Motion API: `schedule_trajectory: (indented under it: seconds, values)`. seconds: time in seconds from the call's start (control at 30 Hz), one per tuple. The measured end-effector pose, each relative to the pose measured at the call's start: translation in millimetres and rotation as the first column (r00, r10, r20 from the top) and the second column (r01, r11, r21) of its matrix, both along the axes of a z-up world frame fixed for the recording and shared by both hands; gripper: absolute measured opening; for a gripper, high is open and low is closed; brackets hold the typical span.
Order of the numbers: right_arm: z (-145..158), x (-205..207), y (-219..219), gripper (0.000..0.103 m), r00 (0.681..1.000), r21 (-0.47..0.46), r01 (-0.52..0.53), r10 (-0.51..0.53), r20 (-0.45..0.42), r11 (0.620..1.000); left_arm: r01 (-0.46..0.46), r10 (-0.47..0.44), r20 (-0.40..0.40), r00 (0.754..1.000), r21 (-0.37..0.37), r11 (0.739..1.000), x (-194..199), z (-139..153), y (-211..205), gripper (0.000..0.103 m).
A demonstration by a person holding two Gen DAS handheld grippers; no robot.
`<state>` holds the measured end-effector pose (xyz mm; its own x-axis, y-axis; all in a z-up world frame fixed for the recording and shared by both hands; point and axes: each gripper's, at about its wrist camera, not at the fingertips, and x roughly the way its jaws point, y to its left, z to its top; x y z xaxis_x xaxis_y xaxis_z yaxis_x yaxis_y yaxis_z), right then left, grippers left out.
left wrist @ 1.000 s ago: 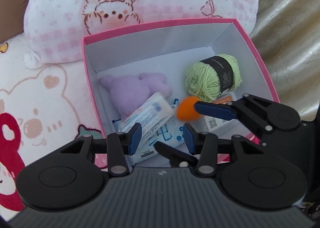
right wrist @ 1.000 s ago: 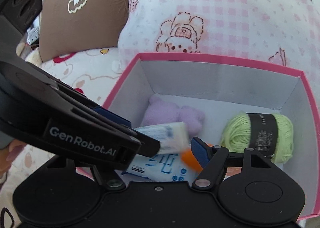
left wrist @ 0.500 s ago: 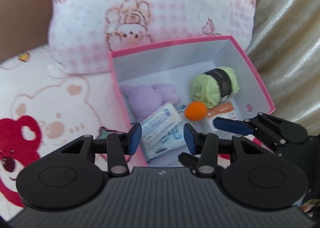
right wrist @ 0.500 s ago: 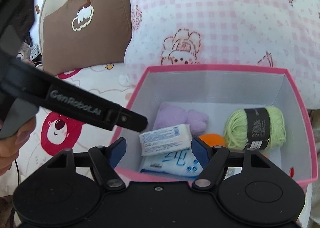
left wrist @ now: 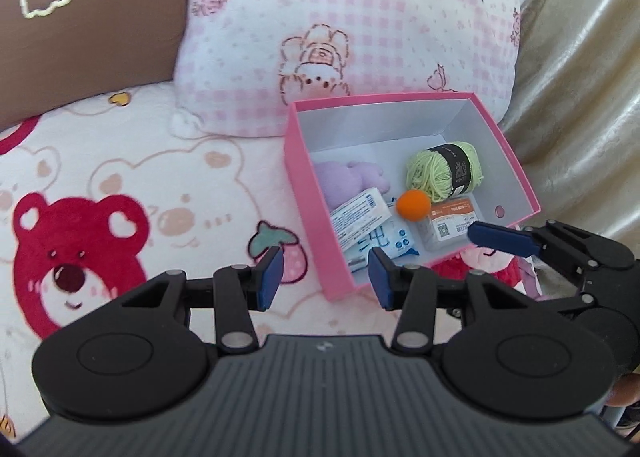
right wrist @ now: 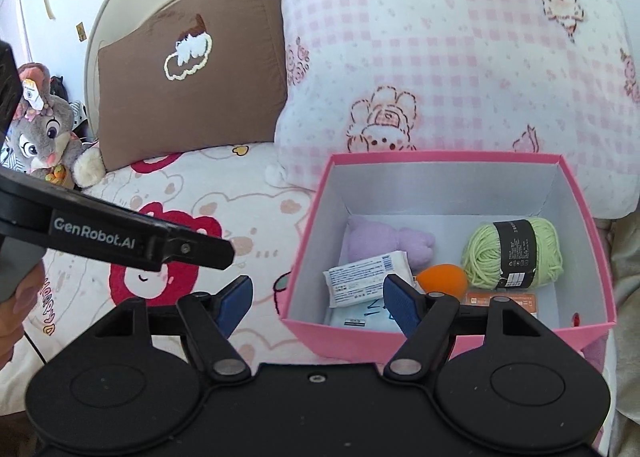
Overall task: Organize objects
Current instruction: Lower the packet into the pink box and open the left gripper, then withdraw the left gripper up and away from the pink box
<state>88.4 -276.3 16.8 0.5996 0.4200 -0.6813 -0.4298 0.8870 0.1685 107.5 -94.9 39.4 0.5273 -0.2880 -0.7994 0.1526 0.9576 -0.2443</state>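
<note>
- one pink box (right wrist: 448,339) sits on the bed (left wrist: 168,193), its back edge against the pink checked pillow (right wrist: 460,69).
- inside it: one green yarn ball (right wrist: 514,253), one orange ball (right wrist: 442,277), one purple plush (right wrist: 384,243), one white packet (right wrist: 366,277) on a blue-printed pack (left wrist: 390,243), one orange-labelled clear case (left wrist: 450,227).
- left gripper (left wrist: 326,277) and right gripper (right wrist: 316,303) hover at the box's near edge, fingers apart, holding nothing.
- open blanket lies left of the box; one brown pillow (right wrist: 192,81) behind.
</note>
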Motion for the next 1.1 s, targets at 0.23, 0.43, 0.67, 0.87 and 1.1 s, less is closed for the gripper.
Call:
schedule_trajectory:
  seconds: [0.23, 0.43, 0.67, 0.87, 1.1]
  values:
    - [20, -31, 8, 0.078, 0.999, 0.005, 0.021, -0.021, 0.031, 1.000, -0.037, 0.038, 0.024, 0.999, -0.011, 0.999, -33, 15, 21, 0.048]
    - [29, -52, 14, 0.080, 0.998, -0.014, 0.052, -0.052, 0.040, 0.999, -0.068, 0.069, 0.023, 0.997, -0.017, 0.998, -57, 17, 36, 0.050]
    - [33, -68, 24, 0.087, 0.997, -0.062, 0.068, -0.065, 0.042, 0.996, -0.108, 0.108, 0.025, 0.994, 0.001, 0.994, -78, 14, 55, 0.052]
    - [30, -70, 27, 0.091, 0.995, -0.058, 0.094, -0.093, 0.024, 0.994, -0.145, 0.145, 0.008, 0.989, -0.006, 0.989, -85, 8, 66, 0.053]
    - [23, -73, 35, 0.098, 0.992, -0.106, 0.123, -0.124, -0.004, 0.987, -0.169, 0.169, 0.002, 0.986, 0.008, 0.986, -91, 3, 71, 0.062]
